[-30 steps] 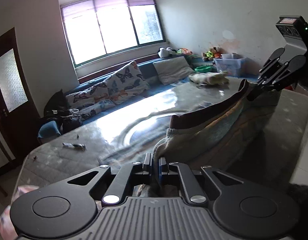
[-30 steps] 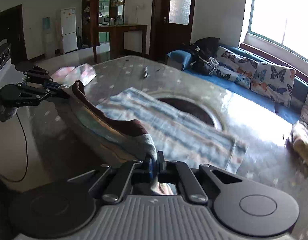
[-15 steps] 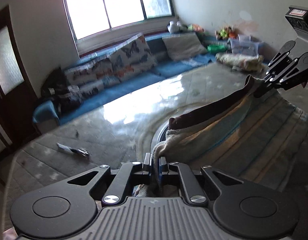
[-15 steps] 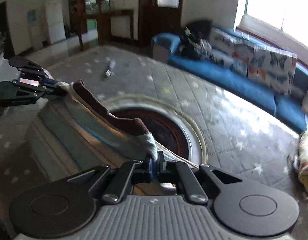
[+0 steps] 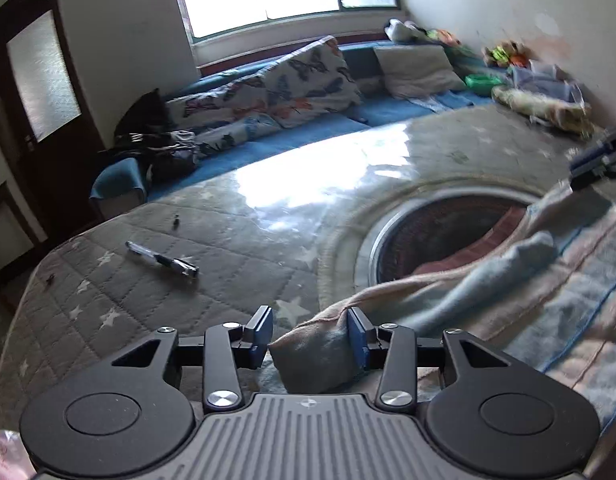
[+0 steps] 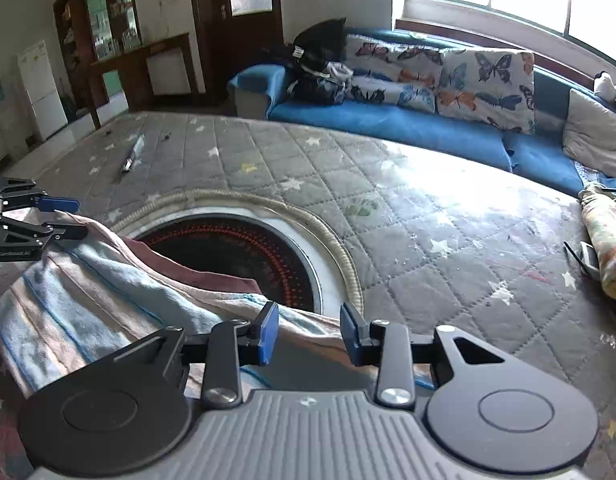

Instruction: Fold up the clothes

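A striped blue and pink cloth [image 5: 488,300] with a dark red waistband lies folded over on the quilted grey table [image 5: 228,240], partly covering a round dark inset [image 5: 440,232]. My left gripper [image 5: 309,336] is low over the cloth's near corner. Its jaws are opening; the corner bulges between the pads and leans on the right one only. My right gripper [image 6: 310,334] is opening too, with the cloth [image 6: 108,292] lying flat under its parted pads. Each gripper shows in the other's view: the right gripper [image 5: 596,160] at the far edge, the left gripper [image 6: 72,217] open at the cloth's end.
A pen [image 5: 164,260] lies on the table to the left. A rolled bundle of fabric [image 6: 608,240] sits at the table's right edge. Behind the table runs a blue sofa [image 6: 388,124] with butterfly cushions and a black bag.
Both grippers carried the pinched cloth edge forward and down onto the table, then opened. The raised edge has dropped, and the cloth now lies doubled over by the round inset.
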A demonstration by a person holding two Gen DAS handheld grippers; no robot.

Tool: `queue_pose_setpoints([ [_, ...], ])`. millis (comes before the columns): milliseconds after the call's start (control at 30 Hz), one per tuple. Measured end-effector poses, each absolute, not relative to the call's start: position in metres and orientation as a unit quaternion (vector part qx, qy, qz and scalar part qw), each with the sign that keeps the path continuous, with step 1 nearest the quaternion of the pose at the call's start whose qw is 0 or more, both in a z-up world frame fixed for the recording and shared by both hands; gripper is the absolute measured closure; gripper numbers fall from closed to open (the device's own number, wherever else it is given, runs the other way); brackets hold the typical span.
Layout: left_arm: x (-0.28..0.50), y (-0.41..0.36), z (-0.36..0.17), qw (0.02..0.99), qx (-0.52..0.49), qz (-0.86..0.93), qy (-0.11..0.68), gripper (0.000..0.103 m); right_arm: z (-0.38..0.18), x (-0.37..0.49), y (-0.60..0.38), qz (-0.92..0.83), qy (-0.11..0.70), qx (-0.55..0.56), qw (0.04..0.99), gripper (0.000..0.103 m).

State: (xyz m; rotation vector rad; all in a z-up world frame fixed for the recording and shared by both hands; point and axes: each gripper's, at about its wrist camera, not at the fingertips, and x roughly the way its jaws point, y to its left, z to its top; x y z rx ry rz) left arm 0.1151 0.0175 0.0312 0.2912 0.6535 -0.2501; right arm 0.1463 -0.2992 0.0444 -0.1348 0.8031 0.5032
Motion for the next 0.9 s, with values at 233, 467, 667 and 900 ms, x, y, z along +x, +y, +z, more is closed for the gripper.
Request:
queue_pose_setpoints([
  [233,0.103,-0.003,0.049,0.937,0.138,-0.124,0.295,0.064,0.040,0.140,-0.271,0.285,0.389,-0.051,0.874,0.080],
  [467,0.108,-0.024,0.044,0.927,0.113,-0.171,0.315,0.076,0.018,0.155,-0.237,0.272,0.422,-0.045,0.864,0.084],
  [667,0.140,-0.042,0.019,0.910,0.091,-0.181,0.361,0.082,0.006,0.161,-0.237,0.247,0.432,-0.017,0.867,0.086],
  [900,0.144,-0.045,0.007,0.913,0.088,-0.172,0.359,0.081,0.007,0.159,-0.233,0.223,0.416,-0.023,0.882,0.085],
])
